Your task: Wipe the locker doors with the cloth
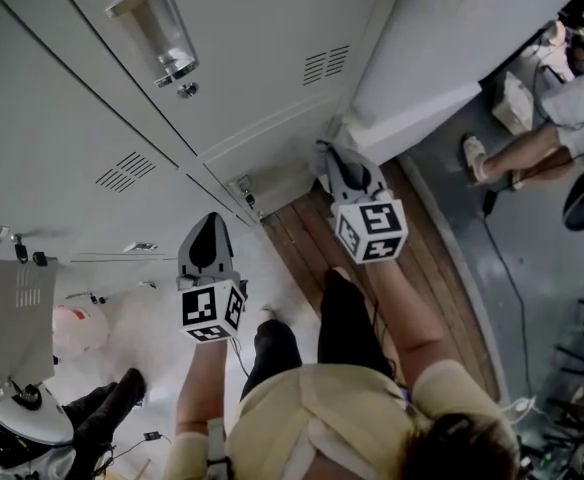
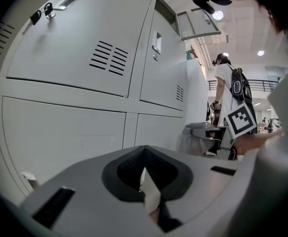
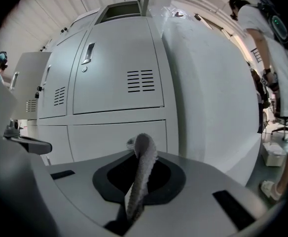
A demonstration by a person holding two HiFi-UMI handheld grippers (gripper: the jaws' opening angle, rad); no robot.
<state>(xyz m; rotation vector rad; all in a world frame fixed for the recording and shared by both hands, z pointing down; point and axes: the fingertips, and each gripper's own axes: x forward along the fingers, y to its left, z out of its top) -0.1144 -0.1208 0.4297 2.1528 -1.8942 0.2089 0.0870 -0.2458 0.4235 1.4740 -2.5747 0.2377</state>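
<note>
Grey metal locker doors (image 1: 252, 58) fill the wall in front of me. My right gripper (image 1: 336, 156) is close to the lowest door by the locker bank's right end. It is shut on a grey textured cloth (image 3: 143, 164), which stands up as a narrow strip between the jaws of the right gripper (image 3: 138, 184), in front of the lower door (image 3: 114, 137). My left gripper (image 1: 210, 222) hangs further left and a little back from the lockers. In the left gripper view the left gripper (image 2: 146, 180) has its jaws together, with only a thin white sliver showing between them. It faces lower doors (image 2: 60, 142).
An open locker door (image 1: 12, 318) juts out at the far left. A wooden floor strip (image 1: 312, 243) runs under the lockers. A seated person's legs (image 1: 527, 153) and a floor cable (image 1: 507, 268) are to the right. Another person (image 2: 231, 88) stands down the aisle. Keys (image 2: 40, 13) hang from one lock.
</note>
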